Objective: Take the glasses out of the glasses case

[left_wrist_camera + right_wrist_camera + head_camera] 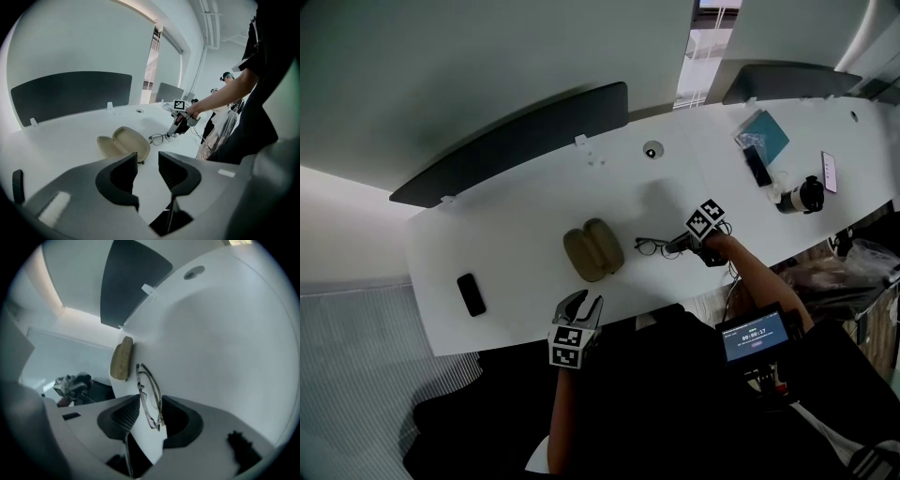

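- R gripper [150, 414] held the glasses [149, 397] betw. its jaws, pads closed on the thin frame; the glasses sat low at the table [516, 234], just right of the case [593, 250] in head view, clear of it.
- Step in hand, my read: setting the glasses down. Best done w/ the frame brought flat to the top before letting go, so it didn't tip or drop on a lens.
- Grip needed to stay light: wire frame, prob. bends easily. Pads should open slow and the gripper back off straight, no snagging a temple.
- L gripper [147, 171] had its jaws a narrow way apart w/ nothing betw. them, near the table's front edge, short of the case. Prob. no job left but to stay out of the way.
- Glasses: thin dark wire rim, clear lenses, small and light-looking. Couldn't tell if the temples were fully folded.
- Case: tan clamshell, lying open on the table, both halves up, empty.
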A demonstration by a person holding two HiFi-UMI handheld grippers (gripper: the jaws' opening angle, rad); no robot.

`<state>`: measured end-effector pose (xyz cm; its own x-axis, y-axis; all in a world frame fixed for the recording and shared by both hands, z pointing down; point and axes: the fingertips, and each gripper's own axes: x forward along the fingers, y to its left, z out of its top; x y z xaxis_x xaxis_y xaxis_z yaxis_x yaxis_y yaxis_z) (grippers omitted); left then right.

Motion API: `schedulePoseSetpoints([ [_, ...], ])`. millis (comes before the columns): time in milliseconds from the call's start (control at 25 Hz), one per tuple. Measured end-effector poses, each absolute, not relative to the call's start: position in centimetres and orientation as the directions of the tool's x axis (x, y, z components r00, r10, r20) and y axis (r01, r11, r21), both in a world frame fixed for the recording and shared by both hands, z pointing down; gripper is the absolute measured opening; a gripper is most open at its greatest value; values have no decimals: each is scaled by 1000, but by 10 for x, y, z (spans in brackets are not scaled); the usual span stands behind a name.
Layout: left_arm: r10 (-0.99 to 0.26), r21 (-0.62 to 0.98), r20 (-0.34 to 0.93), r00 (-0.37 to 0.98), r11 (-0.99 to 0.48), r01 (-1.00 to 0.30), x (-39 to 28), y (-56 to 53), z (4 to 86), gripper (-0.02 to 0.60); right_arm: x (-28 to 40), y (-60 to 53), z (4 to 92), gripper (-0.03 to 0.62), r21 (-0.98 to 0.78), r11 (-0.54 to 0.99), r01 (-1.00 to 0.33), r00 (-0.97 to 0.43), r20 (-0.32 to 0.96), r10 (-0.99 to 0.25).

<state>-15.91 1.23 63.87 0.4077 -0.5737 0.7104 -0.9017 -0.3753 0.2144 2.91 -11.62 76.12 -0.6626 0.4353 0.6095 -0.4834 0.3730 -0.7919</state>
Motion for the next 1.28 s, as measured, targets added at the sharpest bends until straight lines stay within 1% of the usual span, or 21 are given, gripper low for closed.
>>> schedulePoseSetpoints([
  [120,-582,186,712,393,-383,-905,-160,7,639,149,30,-121,767,170,-689,539,-485,-588,713,383],
  [240,-586,195,707,397,-378,-905,-160,5,640,149,24,-127,762,173,-624,631,-461,-607,740,288],
  [440,-579,202,706,407,-386,-900,-159,3,641,147,17,-146,750,172,-609,616,-501,-705,699,118],
  [600,-583,206,702,409,-383,-900,-159,1,641,147,27,-177,738,172,-526,638,-562,-733,675,-90],
  [680,-609,195,678,412,-391,-900,-159,-2,637,146,35,-193,723,170,-478,645,-596,-735,649,-198],
  [720,-632,188,654,417,-399,-898,-159,-5,632,146,38,-197,711,165,-460,650,-604,-740,626,-245],
  [800,-678,172,594,433,-419,-892,-157,-9,621,146,39,-197,680,121,-440,676,-591,-768,562,-307],
  [840,-696,164,565,443,-431,-887,-156,-10,615,146,37,-190,664,102,-429,698,-573,-786,529,-320],
  [880,-710,158,538,455,-445,-881,-153,-11,610,143,35,-181,648,64,-414,723,-553,-802,499,-328],
  [920,-719,154,514,467,-458,-875,-151,-11,606,138,33,-169,633,46,-396,745,-537,-814,476,-333],
  [1040,-739,146,468,485,-477,-867,-144,-12,596,115,26,-126,603,29,-359,796,-488,-841,436,-320],
  [1120,-755,134,452,475,-469,-873,-144,-12,595,59,13,-95,601,12,-342,837,-428,-863,429,-266],
  [1200,-764,133,428,483,-476,-870,-138,-10,600,12,1,-68,608,9,-335,868,-366,-876,438,-200],
  [1280,-765,131,401,504,-497,-858,-128,-10,601,9,-9,-51,610,9,-315,894,-318,-880,449,-155],
])
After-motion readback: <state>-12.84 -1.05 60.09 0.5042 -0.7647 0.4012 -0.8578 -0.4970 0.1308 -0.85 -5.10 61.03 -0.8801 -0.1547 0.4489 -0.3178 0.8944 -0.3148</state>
